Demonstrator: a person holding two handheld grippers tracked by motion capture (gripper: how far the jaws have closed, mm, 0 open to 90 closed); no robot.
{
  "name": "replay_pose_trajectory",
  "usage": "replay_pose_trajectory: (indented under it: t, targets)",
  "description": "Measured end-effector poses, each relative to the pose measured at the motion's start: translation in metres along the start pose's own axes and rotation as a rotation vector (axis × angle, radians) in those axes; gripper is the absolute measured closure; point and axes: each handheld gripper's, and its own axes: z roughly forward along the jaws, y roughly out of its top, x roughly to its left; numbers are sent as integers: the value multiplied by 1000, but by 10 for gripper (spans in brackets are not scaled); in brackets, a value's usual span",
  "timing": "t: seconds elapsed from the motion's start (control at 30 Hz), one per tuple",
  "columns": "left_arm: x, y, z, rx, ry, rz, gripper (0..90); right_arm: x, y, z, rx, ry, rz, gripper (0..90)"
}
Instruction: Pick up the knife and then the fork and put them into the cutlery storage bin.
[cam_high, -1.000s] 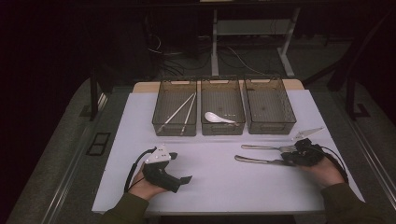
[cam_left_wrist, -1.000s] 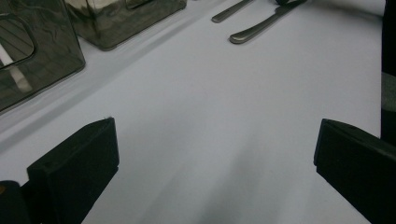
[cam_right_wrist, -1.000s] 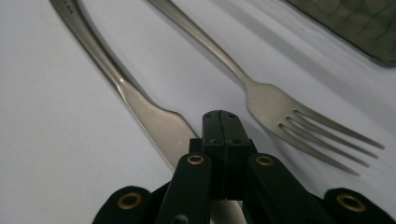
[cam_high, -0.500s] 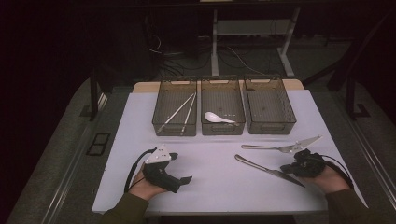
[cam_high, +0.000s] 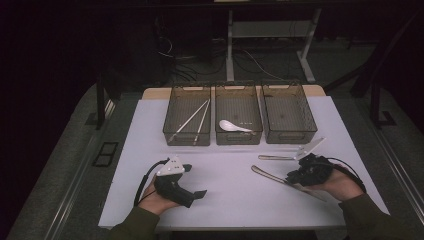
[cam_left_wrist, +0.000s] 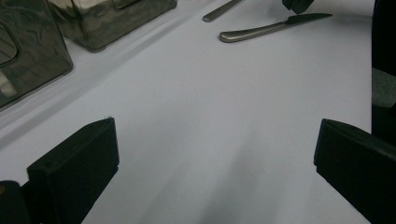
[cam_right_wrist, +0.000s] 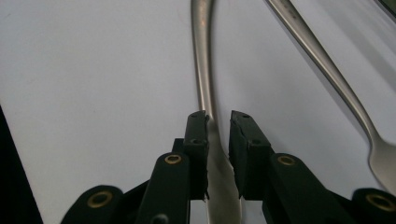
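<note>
3 bins (cam_high: 239, 120), 2 chopsticks (cam_high: 192, 120), 1 spoon (cam_high: 232, 126), 1 knife (cam_high: 280, 178), 1 fork (cam_high: 282, 157)

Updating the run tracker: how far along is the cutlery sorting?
Done: chopsticks in the left bin, white spoon in the middle bin. In hand: the right gripper straddles the knife, jaws just been opening, not clamped. Left: knife and fork lie on the table; right bin empty. Left gripper idle, open.

- A lab or test room, dimly lit.
- A white table (cam_high: 235, 195) stands on grey carpet.
- Three clear bins (cam_high: 187, 137) sit in a row.
- Loose cables (cam_high: 200, 62) and bare desk legs (cam_high: 230, 45) stand behind.
</note>
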Motion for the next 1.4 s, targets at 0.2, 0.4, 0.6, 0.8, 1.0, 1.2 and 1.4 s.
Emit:
replay_pose_trajectory:
  t: [0.2,0.4,0.6,0.8,1.0,1.2,1.4]
  targets:
    - [0,0,0,1,-4,-1,0,5,22,17,114,-3,-83,758]
    - [-1,0,0,1,-6,1,0,9,36,30,214,-44,-120,761]
    - [-1,0,1,3,-9,4,0,14,47,36,302,-59,-129,771]
    - [-2,0,1,3,-11,4,0,14,54,39,360,-80,-156,791]
    - [-2,0,1,5,-14,8,0,13,51,37,334,-70,-150,793]
    - [-2,0,1,5,-15,10,0,11,47,30,272,-49,-120,792]
    - [-2,0,1,4,-15,13,0,5,46,13,147,-39,-87,792]
